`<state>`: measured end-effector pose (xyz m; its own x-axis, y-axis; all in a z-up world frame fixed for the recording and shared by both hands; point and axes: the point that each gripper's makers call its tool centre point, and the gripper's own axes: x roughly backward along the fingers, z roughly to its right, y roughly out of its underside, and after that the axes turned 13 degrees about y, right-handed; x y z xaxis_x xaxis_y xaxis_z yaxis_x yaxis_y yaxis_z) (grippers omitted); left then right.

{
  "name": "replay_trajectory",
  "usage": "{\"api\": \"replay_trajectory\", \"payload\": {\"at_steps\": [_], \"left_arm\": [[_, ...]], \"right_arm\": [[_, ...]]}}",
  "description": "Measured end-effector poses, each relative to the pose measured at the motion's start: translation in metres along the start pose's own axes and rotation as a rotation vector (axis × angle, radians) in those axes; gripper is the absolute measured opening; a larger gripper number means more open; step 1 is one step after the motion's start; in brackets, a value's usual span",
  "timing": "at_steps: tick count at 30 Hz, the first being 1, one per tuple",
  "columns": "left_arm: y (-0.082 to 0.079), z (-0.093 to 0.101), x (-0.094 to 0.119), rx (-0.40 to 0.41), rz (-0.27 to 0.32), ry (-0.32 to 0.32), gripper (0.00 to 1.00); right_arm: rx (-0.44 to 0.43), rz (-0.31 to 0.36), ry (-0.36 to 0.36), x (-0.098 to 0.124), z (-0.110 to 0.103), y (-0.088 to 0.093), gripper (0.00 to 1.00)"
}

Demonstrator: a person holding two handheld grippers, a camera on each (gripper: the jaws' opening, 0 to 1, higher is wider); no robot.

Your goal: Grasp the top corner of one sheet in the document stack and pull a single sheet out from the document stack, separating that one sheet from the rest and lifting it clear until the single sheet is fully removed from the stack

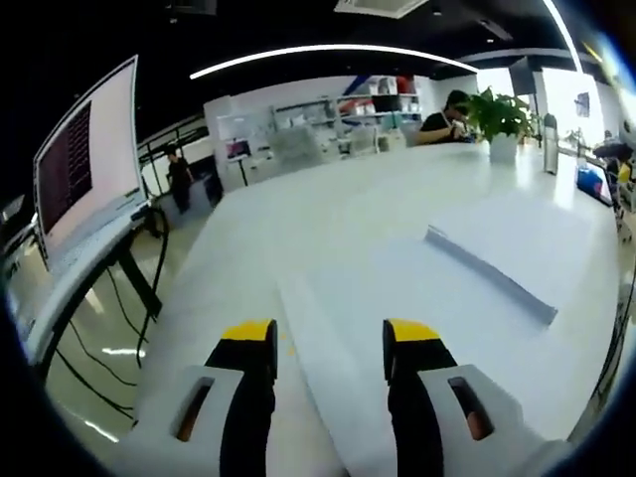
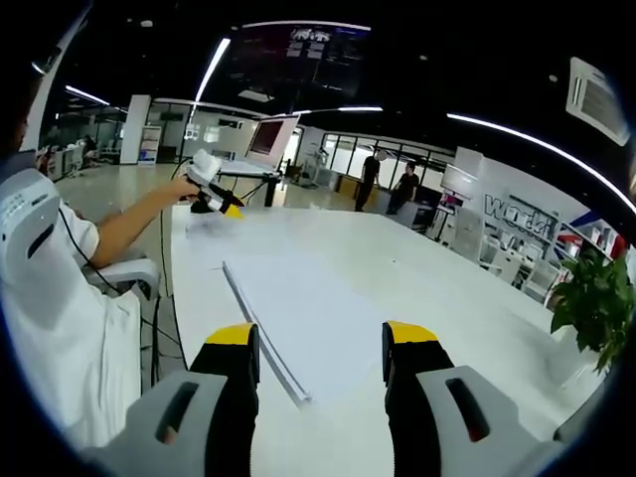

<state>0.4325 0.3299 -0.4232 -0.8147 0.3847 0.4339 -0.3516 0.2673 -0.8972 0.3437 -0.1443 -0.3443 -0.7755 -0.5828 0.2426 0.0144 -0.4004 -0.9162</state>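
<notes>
The document stack (image 1: 517, 243) lies on the white table (image 1: 298, 219), ahead and to the right of my left gripper (image 1: 331, 333). That gripper is open, and a single white sheet (image 1: 397, 288) lies flat on the table under and beyond its jaws. In the right gripper view the same stack (image 2: 308, 288) stretches away from my right gripper (image 2: 320, 338), which is open and holds nothing, just above the stack's near edge. At the table's far left corner a person's hand holds the left gripper (image 2: 227, 207).
A monitor (image 1: 84, 169) on a stand with hanging cables stands off the table's left edge. A potted plant (image 1: 500, 119) and a bottle (image 1: 550, 144) sit at the far end, near a seated person (image 1: 447, 114). A white sleeve (image 2: 60, 298) is at the left.
</notes>
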Motion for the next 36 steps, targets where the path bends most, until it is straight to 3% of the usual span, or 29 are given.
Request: {"api": "replay_trajectory", "payload": {"at_steps": [9, 21, 31, 36], "left_arm": [[-0.016, 0.01, 0.004, -0.022, 0.032, 0.01, 0.5], [-0.05, 0.05, 0.02, -0.06, 0.123, 0.114, 0.54], [-0.077, 0.07, 0.032, -0.105, 0.178, 0.131, 0.54], [-0.085, 0.083, 0.033, -0.109, 0.205, 0.173, 0.54]], "right_arm": [[-0.002, 0.008, 0.005, 0.002, 0.001, -0.003, 0.49], [-0.001, 0.01, 0.008, 0.002, 0.001, -0.005, 0.49], [-0.001, 0.015, 0.011, 0.003, 0.002, -0.006, 0.49], [-0.004, 0.02, 0.013, 0.005, 0.003, -0.007, 0.49]]}}
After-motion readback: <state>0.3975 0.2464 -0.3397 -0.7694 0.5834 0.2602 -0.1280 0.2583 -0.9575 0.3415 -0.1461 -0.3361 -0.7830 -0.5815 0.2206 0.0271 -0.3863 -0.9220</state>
